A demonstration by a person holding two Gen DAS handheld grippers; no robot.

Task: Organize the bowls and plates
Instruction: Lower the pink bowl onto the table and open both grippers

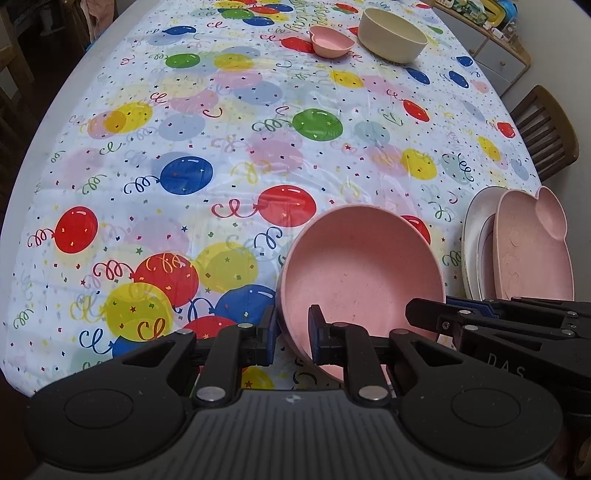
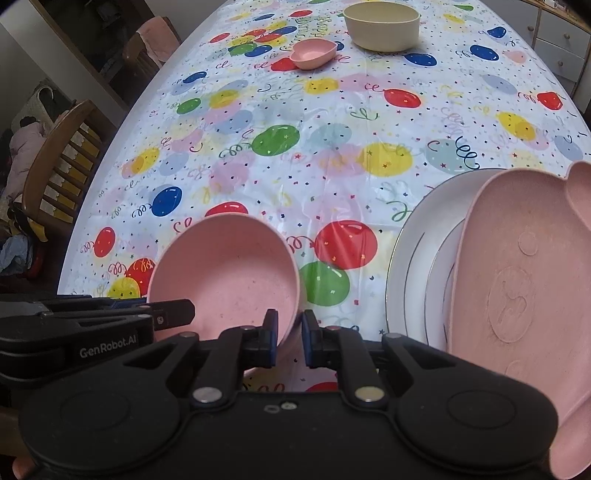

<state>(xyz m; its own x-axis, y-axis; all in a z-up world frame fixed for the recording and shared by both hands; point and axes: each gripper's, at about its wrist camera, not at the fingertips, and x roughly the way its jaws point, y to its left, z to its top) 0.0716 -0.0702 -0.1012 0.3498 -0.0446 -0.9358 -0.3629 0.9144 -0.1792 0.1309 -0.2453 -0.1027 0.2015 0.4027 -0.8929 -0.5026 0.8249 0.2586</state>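
Note:
A big pink bowl (image 1: 362, 266) (image 2: 229, 273) sits tilted toward me at the near edge of the balloon-print table. My left gripper (image 1: 293, 332) is shut on its left rim, one pad inside and one outside. My right gripper (image 2: 289, 334) is shut on the opposite rim in the same way. Each gripper shows from the side in the other's view, the right gripper (image 1: 424, 314) and the left gripper (image 2: 177, 312). To the right, a pink bear-shaped plate (image 1: 532, 251) (image 2: 517, 277) lies on a white plate (image 1: 476, 229) (image 2: 413, 258).
At the far end stand a cream bowl (image 1: 391, 35) (image 2: 382, 26) and a small pink heart-shaped bowl (image 1: 330, 41) (image 2: 312, 53). Wooden chairs (image 1: 546, 125) (image 2: 59, 158) flank the table. A drawer cabinet (image 1: 495, 55) stands beyond the far right corner.

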